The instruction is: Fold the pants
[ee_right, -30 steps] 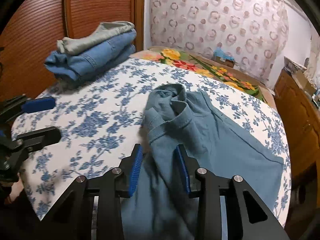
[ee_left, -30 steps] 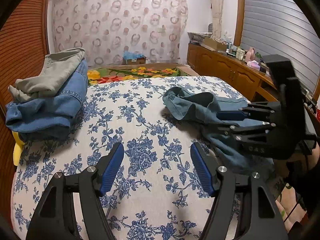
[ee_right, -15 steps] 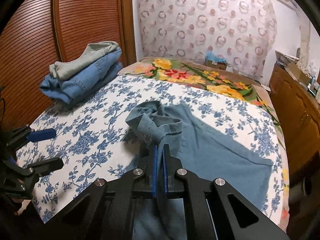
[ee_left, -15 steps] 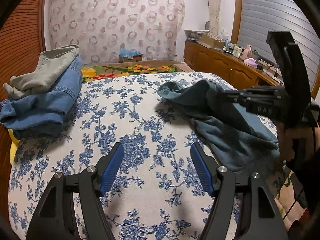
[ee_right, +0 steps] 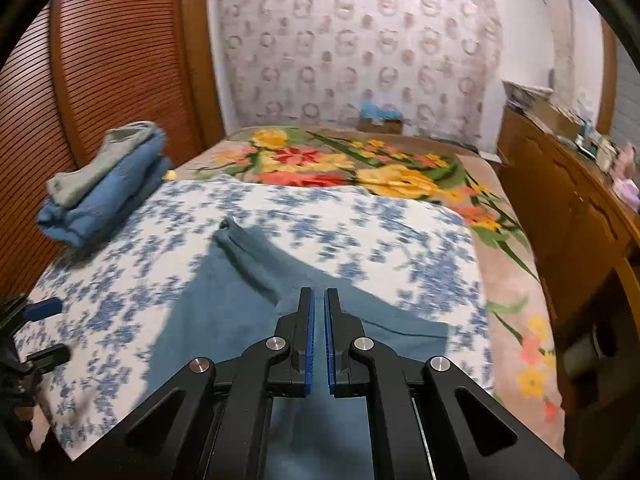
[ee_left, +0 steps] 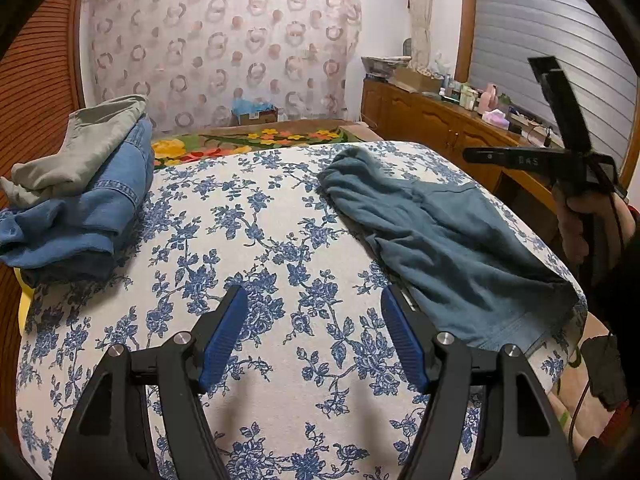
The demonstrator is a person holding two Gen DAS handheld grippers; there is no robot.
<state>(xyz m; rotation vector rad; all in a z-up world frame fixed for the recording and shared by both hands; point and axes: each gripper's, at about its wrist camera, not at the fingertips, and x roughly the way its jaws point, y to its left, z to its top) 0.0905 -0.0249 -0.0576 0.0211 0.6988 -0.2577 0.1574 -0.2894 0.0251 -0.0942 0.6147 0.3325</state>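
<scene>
the teal-blue cotton pants [ee_left: 452,248] are lying crumpled and unfolded on the right half of the white bedspread with blue flower print [ee_left: 256,264], waistband bunched toward the far end and the hem reaching the near right edge, so folding is looking barely started and every fold is still to do. the right gripper [ee_right: 319,300] is riding above the cloth with its blue pads clenched nearly together and nothing visibly pinched between them, while the left gripper [ee_left: 314,338] is hovering released over bare bedspread just beside the hem. the stack of folded blue denim and grey-green trousers [ee_left: 76,192] is sitting at the far left, well apart, looking like finished pieces.
</scene>
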